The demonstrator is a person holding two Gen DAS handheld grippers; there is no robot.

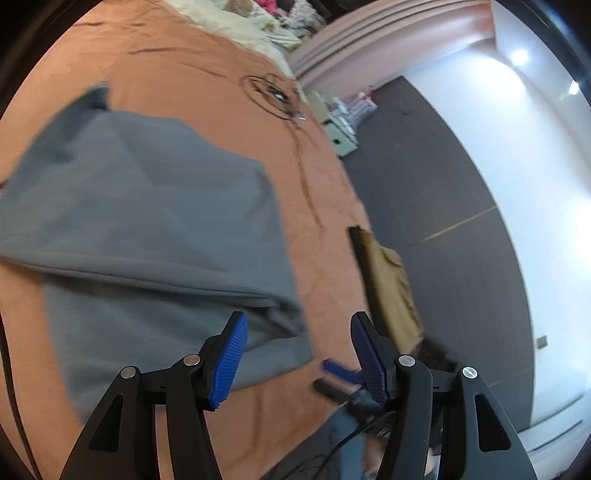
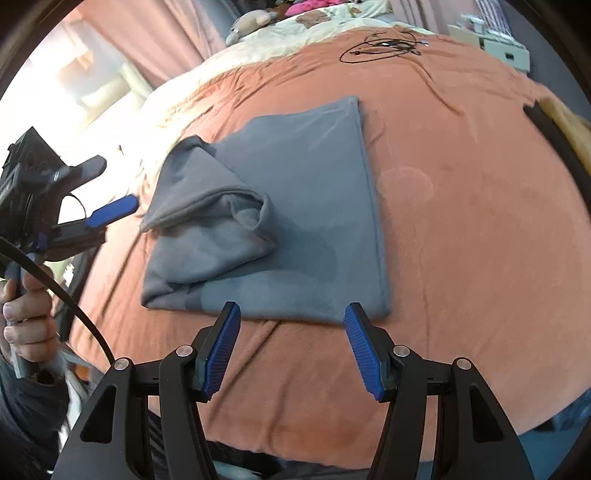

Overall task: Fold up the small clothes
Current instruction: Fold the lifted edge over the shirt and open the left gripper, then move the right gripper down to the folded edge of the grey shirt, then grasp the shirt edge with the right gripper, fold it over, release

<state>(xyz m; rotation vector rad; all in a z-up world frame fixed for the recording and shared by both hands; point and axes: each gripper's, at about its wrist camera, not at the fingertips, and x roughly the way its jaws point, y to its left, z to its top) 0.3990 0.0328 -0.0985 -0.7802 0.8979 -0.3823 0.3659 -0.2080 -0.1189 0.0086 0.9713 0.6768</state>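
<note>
A grey garment [image 2: 295,206] lies partly folded on the orange bed cover [image 2: 461,240], with a sleeve or flap bunched over its left side. It also shows in the left wrist view [image 1: 147,221], filling the left half. My left gripper [image 1: 299,354] is open and empty, hovering over the garment's near corner. My right gripper [image 2: 291,343] is open and empty, just short of the garment's near edge. The left gripper also shows in the right wrist view [image 2: 107,192], off the garment's left side, held by a hand.
A coiled black cable [image 2: 380,46] lies on the far part of the bed. A tan cloth with a black strip [image 2: 557,125] sits at the right bed edge. Pale bedding and soft toys [image 2: 255,22] lie beyond. Dark floor [image 1: 443,184] lies right of the bed.
</note>
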